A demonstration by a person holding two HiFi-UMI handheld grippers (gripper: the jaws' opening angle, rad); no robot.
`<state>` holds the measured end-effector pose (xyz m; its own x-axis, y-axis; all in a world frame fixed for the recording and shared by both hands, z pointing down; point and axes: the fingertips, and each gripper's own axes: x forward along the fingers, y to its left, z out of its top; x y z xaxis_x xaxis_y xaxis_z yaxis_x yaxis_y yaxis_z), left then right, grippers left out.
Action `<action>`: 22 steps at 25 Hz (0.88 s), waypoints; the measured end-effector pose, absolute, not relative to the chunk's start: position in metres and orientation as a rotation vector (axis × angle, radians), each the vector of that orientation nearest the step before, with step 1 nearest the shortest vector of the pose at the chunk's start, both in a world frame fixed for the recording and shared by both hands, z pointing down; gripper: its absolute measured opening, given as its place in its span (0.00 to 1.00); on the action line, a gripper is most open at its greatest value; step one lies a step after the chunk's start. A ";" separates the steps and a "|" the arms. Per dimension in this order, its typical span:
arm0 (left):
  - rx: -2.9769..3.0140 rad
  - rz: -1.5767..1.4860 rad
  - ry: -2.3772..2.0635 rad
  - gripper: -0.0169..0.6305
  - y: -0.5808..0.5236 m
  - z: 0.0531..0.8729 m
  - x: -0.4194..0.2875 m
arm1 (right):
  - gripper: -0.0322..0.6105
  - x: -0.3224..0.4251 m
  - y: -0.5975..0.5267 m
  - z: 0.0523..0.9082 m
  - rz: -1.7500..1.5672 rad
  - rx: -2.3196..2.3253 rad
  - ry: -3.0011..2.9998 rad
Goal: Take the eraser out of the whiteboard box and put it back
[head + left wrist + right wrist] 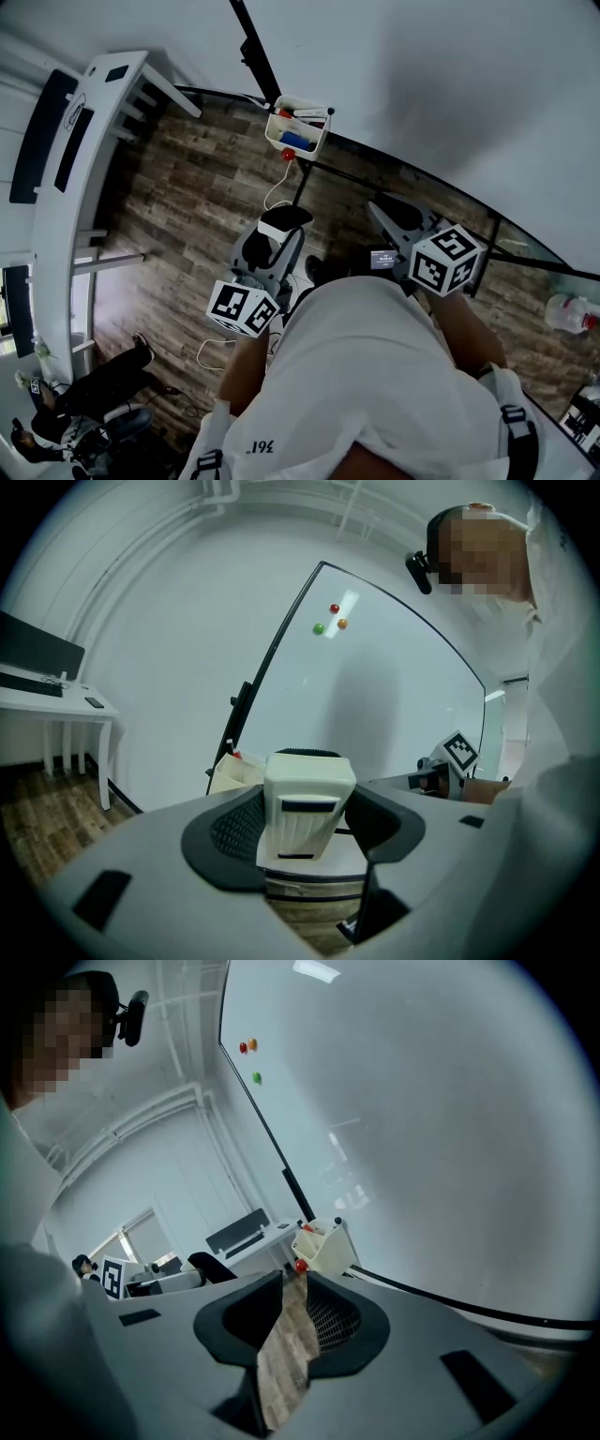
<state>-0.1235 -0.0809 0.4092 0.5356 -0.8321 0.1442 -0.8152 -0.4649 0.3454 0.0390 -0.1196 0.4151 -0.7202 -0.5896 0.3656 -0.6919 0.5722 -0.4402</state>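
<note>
The cream whiteboard box (pixel 298 131) hangs on the whiteboard's lower frame and holds markers and a blue item. My left gripper (pixel 281 228) is below the box and apart from it, shut on the white eraser (pixel 284 218). In the left gripper view the eraser (pixel 305 808) stands upright between the black pads, with the box (pixel 234 772) beyond on the left. My right gripper (pixel 382 210) hovers to the right of the left one, shut with nothing in it. In the right gripper view its jaws (pixel 293 1290) show only a thin slit of floor, and the box (pixel 326 1249) lies ahead.
A white desk (pixel 66 187) with a monitor and keyboard runs along the left. A seated person (pixel 89 394) is at the bottom left. A red knob (pixel 288 155) with a white cable hangs under the box. A plastic bottle (pixel 567 314) stands at the right. Magnets (pixel 330 619) dot the whiteboard.
</note>
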 end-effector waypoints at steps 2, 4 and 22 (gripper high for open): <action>2.408 -0.058 -1.341 0.45 -0.079 0.411 -0.122 | 0.20 0.041 -0.118 0.417 0.863 1.086 -2.616; 2.402 -0.056 -1.339 0.45 -0.079 0.412 -0.121 | 0.20 0.042 -0.117 0.419 0.877 1.089 -2.610; 2.410 -0.070 -1.304 0.45 -0.083 0.411 -0.119 | 0.20 0.044 -0.116 0.422 0.901 1.105 -2.590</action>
